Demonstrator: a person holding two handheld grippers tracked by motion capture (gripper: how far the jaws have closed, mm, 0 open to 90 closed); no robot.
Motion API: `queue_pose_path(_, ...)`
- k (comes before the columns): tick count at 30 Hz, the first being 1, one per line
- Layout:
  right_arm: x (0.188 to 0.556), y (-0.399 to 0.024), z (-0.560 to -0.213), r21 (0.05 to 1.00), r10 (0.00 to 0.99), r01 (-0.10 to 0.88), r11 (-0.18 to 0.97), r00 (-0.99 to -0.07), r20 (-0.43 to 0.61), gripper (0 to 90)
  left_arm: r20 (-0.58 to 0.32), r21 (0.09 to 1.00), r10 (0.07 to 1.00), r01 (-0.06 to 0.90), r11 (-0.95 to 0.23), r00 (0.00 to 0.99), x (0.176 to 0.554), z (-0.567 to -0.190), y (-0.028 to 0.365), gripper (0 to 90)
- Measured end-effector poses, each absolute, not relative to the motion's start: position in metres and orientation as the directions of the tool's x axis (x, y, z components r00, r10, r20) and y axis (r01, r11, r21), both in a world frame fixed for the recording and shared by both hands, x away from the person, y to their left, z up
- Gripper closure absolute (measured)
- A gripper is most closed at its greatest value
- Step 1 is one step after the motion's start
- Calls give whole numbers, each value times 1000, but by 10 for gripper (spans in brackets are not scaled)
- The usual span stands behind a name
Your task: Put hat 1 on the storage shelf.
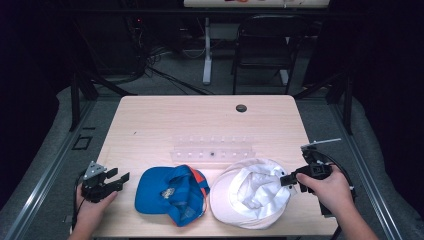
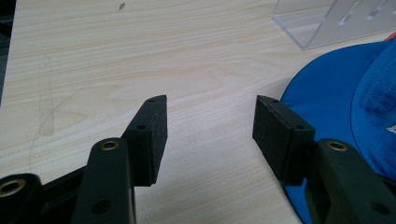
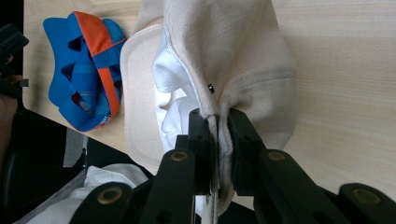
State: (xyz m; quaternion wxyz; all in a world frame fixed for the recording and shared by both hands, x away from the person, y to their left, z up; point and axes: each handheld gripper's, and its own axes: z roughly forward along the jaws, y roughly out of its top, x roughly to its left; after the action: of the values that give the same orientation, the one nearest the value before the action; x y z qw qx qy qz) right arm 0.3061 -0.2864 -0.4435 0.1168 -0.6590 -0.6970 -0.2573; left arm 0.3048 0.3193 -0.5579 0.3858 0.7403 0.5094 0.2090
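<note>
The right gripper (image 1: 291,179), at the table's four o'clock, was clamped on the white cap's (image 1: 248,192) edge. The blue cap (image 1: 172,192) lay at three o'clock from the left gripper (image 1: 116,181), whose jaws stood apart, empty. The wooden table (image 1: 200,120) stood in a dark room.

Right gripper (image 3: 218,135) pinching gathered edge of cream fabric cap (image 3: 243,56), jaws closing tight on cloth. Blue cap with orange stripe (image 3: 86,70) lying beyond on pale wooden tabletop (image 3: 345,70). Small dark dot on seam, possibly eyelet.
</note>
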Motion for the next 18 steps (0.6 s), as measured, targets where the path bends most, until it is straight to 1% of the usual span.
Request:
queue_pose_path(6, 305, -284, -433, 229, 861, 973, 7, -123, 494, 812, -86, 784, 915, 593, -182, 393, 305, -558, 319, 458)
queue_pose_path(9, 305, -284, -428, 243, 864, 970, -8, -115, 491, 799, -85, 784, 916, 593, -182, 393, 305, -558, 319, 458)
queue_pose_path(13, 306, -282, -423, 233, 867, 972, -22, -97, 489, 795, -86, 792, 917, 585, -174, 389, 305, -559, 319, 458)
queue_pose_path(16, 306, -282, -421, 227, 861, 974, -8, -109, 498, 804, -86, 792, 917, 585, -174, 389, 305, -559, 319, 458)
queue_pose_path(17, 306, -281, -420, 236, 855, 971, -33, -94, 510, 812, -86, 792, 917, 585, -175, 390, 305, -559, 319, 458)
queue_pose_path(18, 306, -282, -418, 232, 855, 973, -16, -107, 508, 813, -85, 792, 917, 585, -175, 390, 305, -559, 319, 457)
